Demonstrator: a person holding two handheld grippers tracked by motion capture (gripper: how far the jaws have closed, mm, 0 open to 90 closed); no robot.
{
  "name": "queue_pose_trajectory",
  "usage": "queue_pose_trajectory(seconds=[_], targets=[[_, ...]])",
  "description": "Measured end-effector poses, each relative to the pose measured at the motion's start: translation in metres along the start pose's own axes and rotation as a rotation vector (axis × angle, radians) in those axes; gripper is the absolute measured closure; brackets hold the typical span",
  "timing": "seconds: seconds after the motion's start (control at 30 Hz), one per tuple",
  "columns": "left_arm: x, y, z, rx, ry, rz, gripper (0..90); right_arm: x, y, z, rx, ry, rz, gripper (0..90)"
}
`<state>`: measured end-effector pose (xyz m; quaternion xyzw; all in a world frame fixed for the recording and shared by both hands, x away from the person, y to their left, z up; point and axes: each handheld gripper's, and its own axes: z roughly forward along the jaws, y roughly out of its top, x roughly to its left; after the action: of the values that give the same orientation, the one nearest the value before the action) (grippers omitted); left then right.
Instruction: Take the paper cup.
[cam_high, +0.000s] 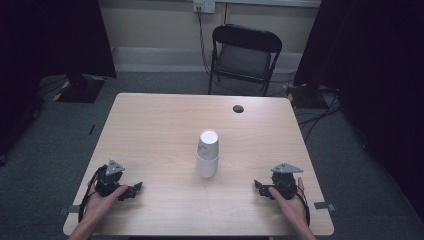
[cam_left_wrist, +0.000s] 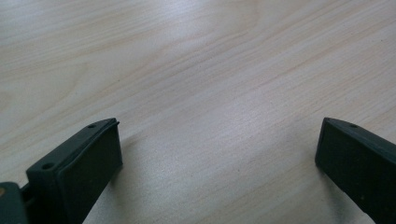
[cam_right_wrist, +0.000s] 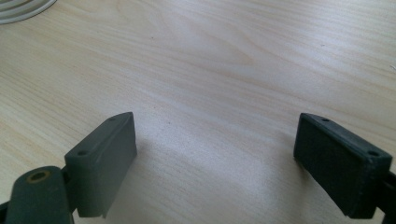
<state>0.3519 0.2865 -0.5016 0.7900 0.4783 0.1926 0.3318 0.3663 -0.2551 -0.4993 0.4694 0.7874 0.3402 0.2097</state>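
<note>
High view has my left gripper (cam_high: 134, 189) and right gripper (cam_high: 260, 187) resting wide apart-jawed on the table (cam_high: 160, 125), flanking stacked cups (cam_high: 207, 154).

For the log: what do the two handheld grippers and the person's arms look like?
Both the left gripper and right gripper are black, each topped by a grey three-cornered plate, with a black cable trailing toward the wrist. The fingers are blocky dark pads with small screw holes. The forearms are bare, no sleeves.
</note>
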Motion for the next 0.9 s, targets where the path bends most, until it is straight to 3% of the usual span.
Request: queue_pose_trajectory(seconds=[0.13, 0.3, 0.33, 0.37, 0.4, 0.6, 0.63, 0.7, 0.9], targets=[[0.0, 0.003, -0.001, 0.021, 0.001, -0.005, 1.0, 0.0, 0.0, 0.0, 0.001, -0.002, 0.003, 12.4], [-0.002, 0.004, -0.003, 0.002, 0.009, -0.021, 15.0, 0.0, 0.0, 0.0, 0.001, -0.004, 0.003, 12.3], [-0.001, 0.004, -0.005, 0.005, 0.002, -0.022, 16.3, 0.0, 0.0, 0.0, 0.001, -0.002, 0.003, 12.2], [0.0, 0.005, -0.007, 0.004, -0.048, -0.058, 16.1, 0.0, 0.0, 0.0, 0.001, -0.003, 0.004, 12.3], [-0.001, 0.006, -0.008, 0.006, -0.061, -0.062, 16.2, 0.0, 0.0, 0.0, 0.001, -0.003, 0.004, 12.2], [-0.008, 0.01, -0.01, 0.01, -0.062, -0.022, 16.5, 0.001, 0.003, -0.001, 0.012, 0.004, 0.003, 15.9], [-0.011, 0.01, -0.009, 0.02, -0.054, 0.0, 16.6, 0.002, 0.005, -0.002, 0.01, 0.014, -0.005, 15.5], [-0.014, 0.009, -0.006, 0.044, -0.049, 0.037, 16.8, 0.006, 0.012, -0.006, -0.037, 0.029, -0.024, 15.3], [-0.013, 0.006, -0.004, 0.027, -0.031, 0.034, 16.2, 0.018, 0.033, -0.016, -0.127, 0.092, -0.051, 16.2]])
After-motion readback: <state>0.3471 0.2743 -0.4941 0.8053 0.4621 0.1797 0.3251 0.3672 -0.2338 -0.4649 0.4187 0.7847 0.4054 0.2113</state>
